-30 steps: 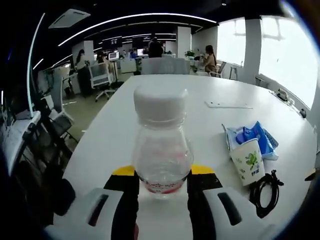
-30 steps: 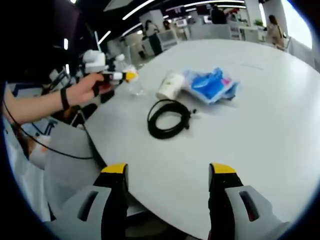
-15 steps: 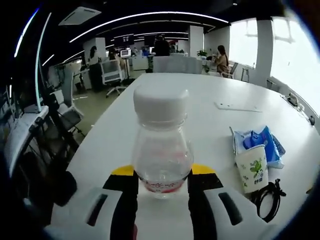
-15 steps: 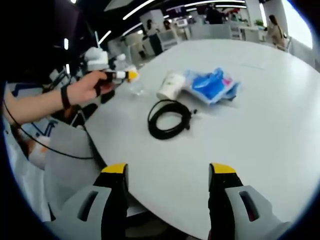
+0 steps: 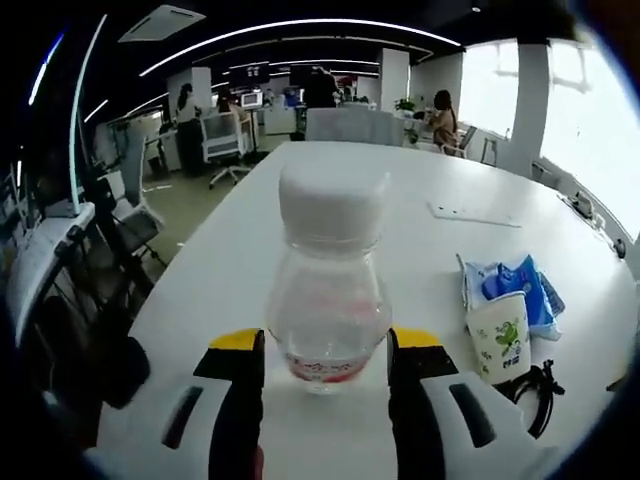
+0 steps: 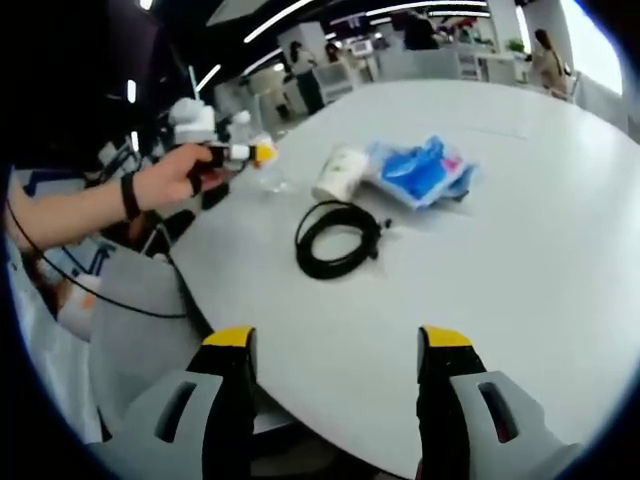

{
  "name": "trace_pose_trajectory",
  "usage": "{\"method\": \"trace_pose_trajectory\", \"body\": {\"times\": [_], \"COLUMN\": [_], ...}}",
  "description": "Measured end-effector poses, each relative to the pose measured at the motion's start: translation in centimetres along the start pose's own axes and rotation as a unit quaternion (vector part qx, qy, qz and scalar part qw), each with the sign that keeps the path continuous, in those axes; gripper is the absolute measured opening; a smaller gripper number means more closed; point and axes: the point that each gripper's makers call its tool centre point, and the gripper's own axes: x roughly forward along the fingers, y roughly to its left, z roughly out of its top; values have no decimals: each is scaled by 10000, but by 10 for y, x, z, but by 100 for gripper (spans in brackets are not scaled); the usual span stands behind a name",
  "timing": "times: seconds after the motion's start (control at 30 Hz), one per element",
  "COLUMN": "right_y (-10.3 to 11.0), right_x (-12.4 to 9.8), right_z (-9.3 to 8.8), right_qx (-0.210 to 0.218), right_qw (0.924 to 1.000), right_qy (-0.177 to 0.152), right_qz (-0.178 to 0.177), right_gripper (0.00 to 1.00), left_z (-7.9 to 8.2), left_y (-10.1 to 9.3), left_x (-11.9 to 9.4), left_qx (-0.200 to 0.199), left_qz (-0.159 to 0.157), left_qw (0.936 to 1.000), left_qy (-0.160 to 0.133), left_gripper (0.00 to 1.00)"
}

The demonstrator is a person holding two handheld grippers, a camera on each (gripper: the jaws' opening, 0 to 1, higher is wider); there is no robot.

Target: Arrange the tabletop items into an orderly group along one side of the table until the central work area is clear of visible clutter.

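A clear plastic bottle [image 5: 328, 300] with a white cap stands on the white table [image 5: 330, 190] between the jaws of my left gripper [image 5: 327, 345]. The jaws are open, a little apart from its base. In the right gripper view the bottle [image 6: 270, 176] sits near the table's left edge, with the left gripper [image 6: 250, 152] held by a hand. My right gripper [image 6: 335, 345] is open and empty over the near table edge. A paper cup [image 5: 500, 335] [image 6: 340, 172], a blue packet [image 5: 520, 285] [image 6: 425, 170] and a coiled black cable [image 5: 535, 385] [image 6: 338, 240] lie grouped together.
A flat white sheet [image 5: 470, 212] lies farther along the table. Office chairs [image 5: 225, 150] and desks stand beyond the far end, with people seated there. The person's forearm [image 6: 90, 210] reaches in from the left, past the table's edge [image 6: 200, 290].
My left gripper's jaws have spread apart, letting go of the bottle, which now stands on the table. The right gripper has not moved.
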Motion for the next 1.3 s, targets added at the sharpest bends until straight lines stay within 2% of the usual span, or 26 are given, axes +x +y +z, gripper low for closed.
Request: {"method": "trace_pose_trajectory", "body": {"times": [0.13, 0.43, 0.6, 0.97, 1.3], "right_y": [0, 2, 3, 3, -1], "right_x": [0, 2, 2, -1, -4], "right_z": [0, 0, -2, -2, 1], "right_qx": [11, 42, 194, 195, 187], "right_qw": [10000, 10000, 9996, 9995, 9993], "right_qy": [-13, -65, -163, -215, -309], "right_qz": [-2, 37, 90, 106, 83], "right_gripper": [63, 63, 63, 64, 64], "left_z": [0, -14, -28, -62, -80], "left_y": [-3, -2, -3, -1, -6], "left_x": [-3, -24, -40, -75, -94], "left_qx": [124, 158, 181, 130, 151], "left_qz": [-93, -175, -206, -209, -289], "left_qw": [9999, 9997, 9995, 9993, 9986], "left_qy": [-3, 87, 152, 290, 411], "left_gripper": [48, 48, 48, 47, 46]}}
